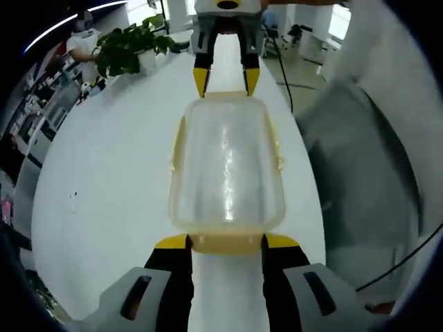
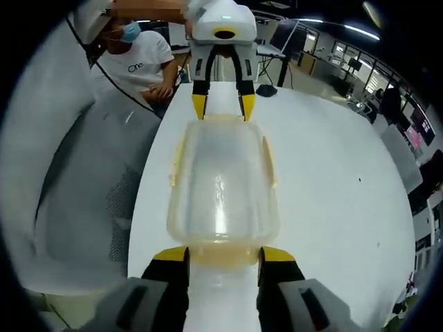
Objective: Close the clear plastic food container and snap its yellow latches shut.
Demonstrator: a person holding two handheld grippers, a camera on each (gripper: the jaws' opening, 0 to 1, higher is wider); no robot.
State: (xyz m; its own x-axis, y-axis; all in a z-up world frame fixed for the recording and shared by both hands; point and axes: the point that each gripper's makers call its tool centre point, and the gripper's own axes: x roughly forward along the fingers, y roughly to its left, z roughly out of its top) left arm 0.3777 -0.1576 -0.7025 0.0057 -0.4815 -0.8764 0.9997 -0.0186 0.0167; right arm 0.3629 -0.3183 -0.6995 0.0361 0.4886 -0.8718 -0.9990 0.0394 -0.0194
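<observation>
left gripper (image 1: 225, 242) and right gripper (image 2: 223, 254) face each other, jaws spread wide, at opposite ends of lidded container (image 1: 227, 166)

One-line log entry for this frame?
container: lid on, on table | left gripper: open, at near end | right gripper: open, at opposite end

I see a white table (image 1: 104, 200), potted plant (image 1: 128, 45) at its far edge, office desks (image 2: 346, 66) under ceiling strip lights (image 2: 356, 31).

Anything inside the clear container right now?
Nothing shows through the frosted lid of the container: only glare and pale table. The haze could hide something small or clear inside.
</observation>
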